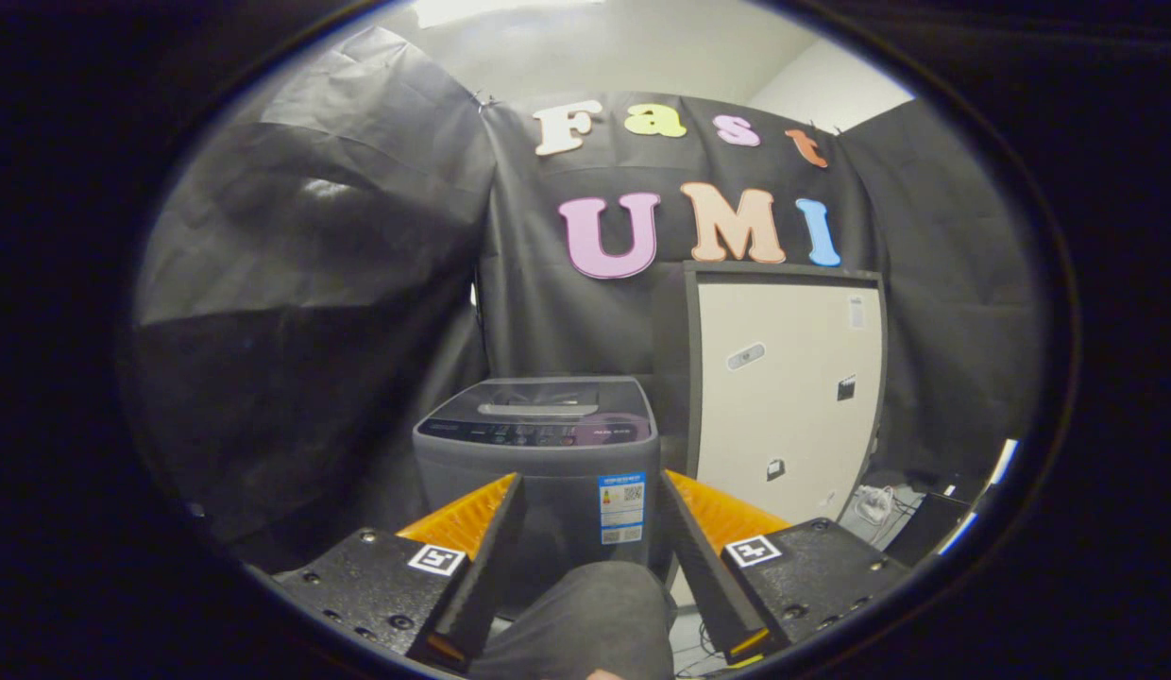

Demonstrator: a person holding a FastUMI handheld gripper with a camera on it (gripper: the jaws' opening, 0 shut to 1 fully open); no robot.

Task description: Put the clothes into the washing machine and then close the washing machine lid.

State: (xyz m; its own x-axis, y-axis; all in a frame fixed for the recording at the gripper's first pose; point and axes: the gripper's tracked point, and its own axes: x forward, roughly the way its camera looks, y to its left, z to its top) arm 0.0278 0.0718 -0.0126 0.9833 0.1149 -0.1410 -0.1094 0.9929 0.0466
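Between my fingers, which stand wide apart, sits a grey bundle of cloth [585, 614]; I take it for the clothes, though I cannot tell whether it lies under the claw or is carried some other way. My gripper [590, 529] grips nothing: neither finger touches the cloth. Beyond the fingertips stands the washing machine [538, 453], grey, top-loading, its lid [538, 399] lying flat and closed. Just beside it on the right is a pale cabinet [784, 387]. My judgement: nothing loaded yet. Left to do: raise the lid, get the cloth into the tub, shut the lid.
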